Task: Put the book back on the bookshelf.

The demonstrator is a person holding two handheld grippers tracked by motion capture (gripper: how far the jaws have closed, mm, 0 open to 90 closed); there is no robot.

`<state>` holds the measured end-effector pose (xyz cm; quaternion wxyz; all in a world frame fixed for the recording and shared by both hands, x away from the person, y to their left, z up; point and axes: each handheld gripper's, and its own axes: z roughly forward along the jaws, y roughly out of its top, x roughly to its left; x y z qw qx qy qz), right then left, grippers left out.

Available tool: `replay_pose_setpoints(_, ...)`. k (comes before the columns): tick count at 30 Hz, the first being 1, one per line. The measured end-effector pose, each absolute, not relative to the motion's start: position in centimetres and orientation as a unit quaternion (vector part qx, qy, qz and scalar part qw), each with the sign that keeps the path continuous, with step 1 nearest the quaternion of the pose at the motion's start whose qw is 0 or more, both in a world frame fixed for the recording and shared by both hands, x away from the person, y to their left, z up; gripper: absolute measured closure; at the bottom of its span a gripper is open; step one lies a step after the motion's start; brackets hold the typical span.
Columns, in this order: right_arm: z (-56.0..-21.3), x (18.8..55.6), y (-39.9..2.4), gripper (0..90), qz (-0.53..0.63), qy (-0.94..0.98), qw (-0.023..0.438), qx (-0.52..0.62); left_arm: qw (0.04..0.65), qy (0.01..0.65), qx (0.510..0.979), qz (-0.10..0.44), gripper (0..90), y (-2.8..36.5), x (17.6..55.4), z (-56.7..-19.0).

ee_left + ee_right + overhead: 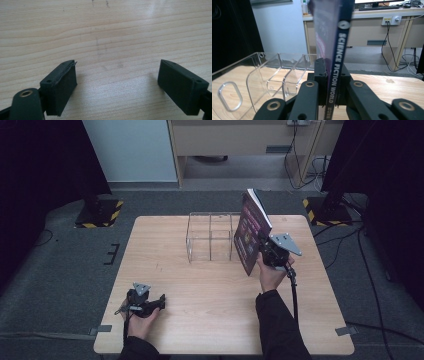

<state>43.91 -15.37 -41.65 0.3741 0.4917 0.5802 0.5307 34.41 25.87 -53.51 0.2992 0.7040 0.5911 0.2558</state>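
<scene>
A thin magazine (251, 230) with a dark purple cover and a spine reading "SCIENCE FICTION WORLD" (336, 62) stands upright above the table, just right of a clear plastic rack (211, 237). My right gripper (264, 251) is shut on its lower spine edge, both jaws pressed against the covers (331, 82). In the right gripper view the clear plastic rack (272, 77) lies to the left, its dividers showing. My left gripper (159, 303) rests low on the table near the front left, open, with nothing but bare wood between its pads (117, 82).
The wooden table (200, 290) has open surface across its middle and front. Beyond it are grey carpet, a desk with cables (300, 165) and two stand bases with yellow-black stripes (97, 212).
</scene>
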Motion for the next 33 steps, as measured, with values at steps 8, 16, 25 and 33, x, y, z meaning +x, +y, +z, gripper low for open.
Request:
replay_pose_setpoints(8, -41.8, 44.0, -14.7, 84.2, 0.537, 0.563, 0.383, 0.498, 0.299, 0.591, 0.705, 0.256, 14.5, 25.9, 34.4, -53.5)
replay_pose_setpoints(16, -41.8, 44.2, -14.3, 84.3, 0.543, 0.548, 0.397, 0.497, 0.299, 0.591, 0.704, 0.256, 14.5, 25.9, 34.4, -53.5)
replay_pose_setpoints(25, -41.8, 44.0, -14.2, 82.7, 0.533, 0.57, 0.402, 0.479, 0.299, 0.591, 0.704, 0.256, 14.5, 25.9, 34.4, -53.5)
replay_pose_setpoints(33, -42.1, 44.0, -14.0, 66.1, 0.519, 0.596, 0.394, 0.469, 0.299, 0.591, 0.704, 0.256, 14.5, 25.9, 34.4, -53.5)
